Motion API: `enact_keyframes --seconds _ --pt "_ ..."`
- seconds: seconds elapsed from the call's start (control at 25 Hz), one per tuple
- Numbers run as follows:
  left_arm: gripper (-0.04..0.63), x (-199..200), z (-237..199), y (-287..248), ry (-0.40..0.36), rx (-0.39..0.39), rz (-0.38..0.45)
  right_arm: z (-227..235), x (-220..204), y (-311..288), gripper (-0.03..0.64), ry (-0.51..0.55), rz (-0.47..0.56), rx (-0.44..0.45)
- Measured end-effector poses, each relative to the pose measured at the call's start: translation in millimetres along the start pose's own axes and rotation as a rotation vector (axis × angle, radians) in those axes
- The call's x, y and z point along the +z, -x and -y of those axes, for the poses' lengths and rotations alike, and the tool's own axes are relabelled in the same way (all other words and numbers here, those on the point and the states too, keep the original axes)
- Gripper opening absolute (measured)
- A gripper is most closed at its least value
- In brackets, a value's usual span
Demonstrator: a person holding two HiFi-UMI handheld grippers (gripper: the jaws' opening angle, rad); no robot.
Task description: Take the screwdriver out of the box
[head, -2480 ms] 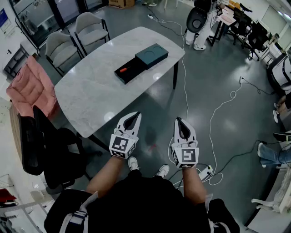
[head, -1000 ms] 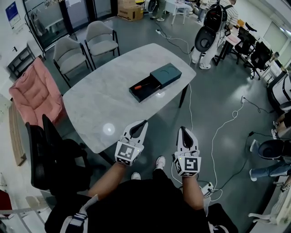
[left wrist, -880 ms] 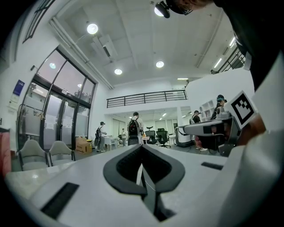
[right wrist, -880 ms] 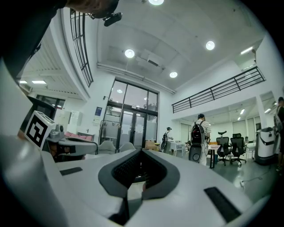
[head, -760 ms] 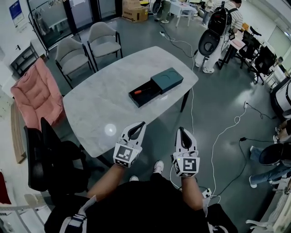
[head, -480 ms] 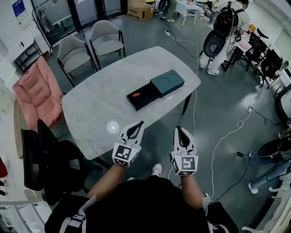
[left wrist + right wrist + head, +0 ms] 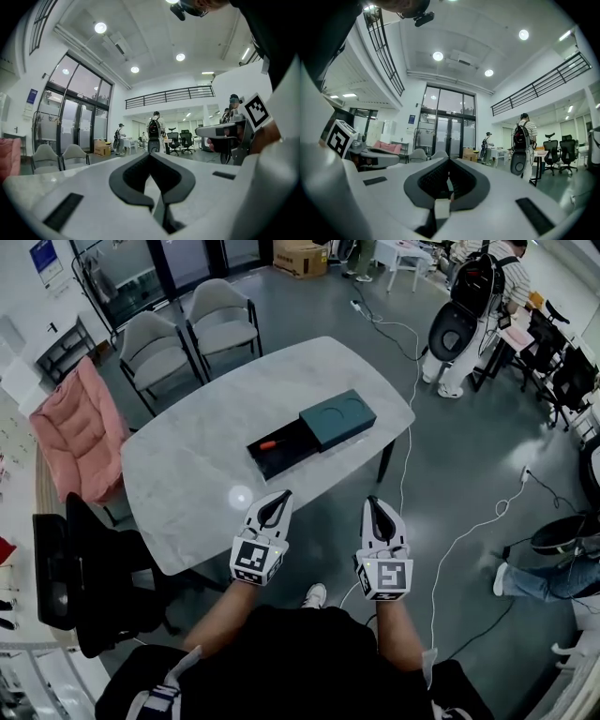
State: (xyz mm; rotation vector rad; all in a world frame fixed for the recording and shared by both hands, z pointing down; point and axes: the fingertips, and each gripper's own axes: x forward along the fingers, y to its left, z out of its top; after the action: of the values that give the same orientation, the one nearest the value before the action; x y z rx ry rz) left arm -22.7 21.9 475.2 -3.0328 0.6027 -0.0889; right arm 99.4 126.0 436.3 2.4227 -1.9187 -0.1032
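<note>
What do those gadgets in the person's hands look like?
Both the left gripper and right gripper are white, tapering two-jaw claws with dark grey inner pads. Each carries a white cube printed with black square markers. The person wears a black top.

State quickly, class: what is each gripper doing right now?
White left gripper with marker cube: closed, holding nothing.
White right gripper with marker cube: closed, holding nothing.
</note>
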Motion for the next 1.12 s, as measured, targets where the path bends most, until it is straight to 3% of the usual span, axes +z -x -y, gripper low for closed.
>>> enact_keyframes --seconds 0.32,0.68,1.12 --pt "0.006 -12.3 -8.4 -17.7 0.009 0.055 -0.042 10.2 -17.9 -23.3 0.02 -0.002 -0.031 0.078" --pt "0.006 -27.9 -48.8 -32.1 0.005 0.144 -0.092 -3.2 -25.3 -83.0 0.02 -0.01 -0.041 0.197" --pt "0.006 -53.5 -103.7 -76.1 -0.033 0.177 -0.163 -15.0 -34.9 -176.4 0.02 -0.005 -0.057 0.301"
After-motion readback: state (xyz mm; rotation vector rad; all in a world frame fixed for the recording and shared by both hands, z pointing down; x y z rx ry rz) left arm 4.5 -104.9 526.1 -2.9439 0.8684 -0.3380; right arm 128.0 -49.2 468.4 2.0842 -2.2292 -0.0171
